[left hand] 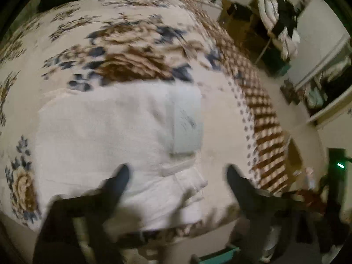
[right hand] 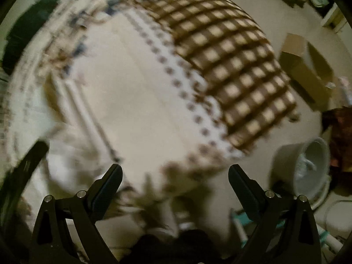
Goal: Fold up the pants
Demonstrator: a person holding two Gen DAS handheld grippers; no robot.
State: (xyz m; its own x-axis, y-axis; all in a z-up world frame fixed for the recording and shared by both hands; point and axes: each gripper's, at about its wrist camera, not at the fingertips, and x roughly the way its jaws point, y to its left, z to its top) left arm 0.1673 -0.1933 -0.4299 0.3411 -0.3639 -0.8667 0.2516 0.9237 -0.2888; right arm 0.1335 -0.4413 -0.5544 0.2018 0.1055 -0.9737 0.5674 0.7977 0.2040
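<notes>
Hovering over folded white pants, both hand-held grippers spread wide, empty.

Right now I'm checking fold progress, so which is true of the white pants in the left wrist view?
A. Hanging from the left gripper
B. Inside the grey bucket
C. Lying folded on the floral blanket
C: the white pants lie as a folded stack on the floral blanket, with the left gripper open above them.
</notes>
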